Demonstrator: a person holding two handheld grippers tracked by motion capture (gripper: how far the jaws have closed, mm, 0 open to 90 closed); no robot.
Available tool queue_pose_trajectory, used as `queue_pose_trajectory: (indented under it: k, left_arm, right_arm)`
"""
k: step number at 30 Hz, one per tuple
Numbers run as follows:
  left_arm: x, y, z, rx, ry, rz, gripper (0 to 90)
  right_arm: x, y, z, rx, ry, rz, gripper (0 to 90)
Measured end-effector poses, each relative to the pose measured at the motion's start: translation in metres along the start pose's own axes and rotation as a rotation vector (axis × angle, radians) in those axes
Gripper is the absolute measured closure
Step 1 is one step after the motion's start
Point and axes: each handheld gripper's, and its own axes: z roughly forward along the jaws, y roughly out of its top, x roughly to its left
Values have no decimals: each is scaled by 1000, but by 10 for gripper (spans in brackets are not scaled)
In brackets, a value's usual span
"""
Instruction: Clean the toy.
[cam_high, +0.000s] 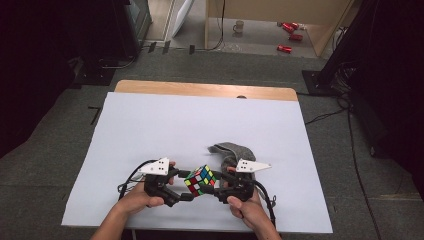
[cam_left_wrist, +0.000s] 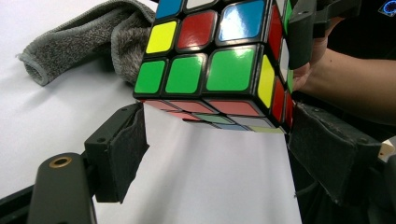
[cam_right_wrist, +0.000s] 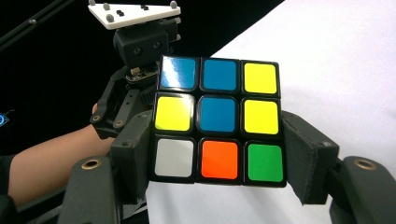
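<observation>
At the near edge of the desk (cam_high: 150, 125), close to the person's body, two hands come in from the bottom of the high view, each holding a gripper. Between them a Rubik's cube (cam_high: 200, 180) hangs tilted above the white sheet that covers the desk, one corner pointing down. Right gripper (cam_high: 218, 187) is clamped on the cube: in the right gripper view its two padded jaws press flat against opposite sides of the cube's lower rows, and the face toward its camera shows blue, yellow, white, orange and green tiles. Left gripper (cam_high: 186, 195) points at the cube from the left; in the left gripper view its jaws stand spread, just below the cube's lower corners, with the left pad clear of the cube and the right pad just at its corner, so it is not gripping. Just beyond the right gripper a crumpled grey towel (cam_high: 227, 152) lies on the sheet. Farther off, the bare wooden far edge of the desk shows.
</observation>
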Motion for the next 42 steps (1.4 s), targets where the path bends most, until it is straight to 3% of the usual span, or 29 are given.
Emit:
queue_pose_trajectory:
  k: [15, 25, 34, 42]
  left_arm:
    - [3, 1, -12, -39, -9, -15, 205]
    - [5, 0, -9, -30, -36, -12, 207]
    - [5, 2, -11, -61, -74, -9, 204]
    - [3, -1, -5, -21, -94, 7, 219]
  right_arm:
    - [1, -1, -2, 3, 36, -42, 344]
    - [-1, -3, -5, 9, 65, -78, 345]
    - [0, -8, -3, 41, 91, -118, 344]
    - [0, -9, -2, 37, 96, -121, 345]
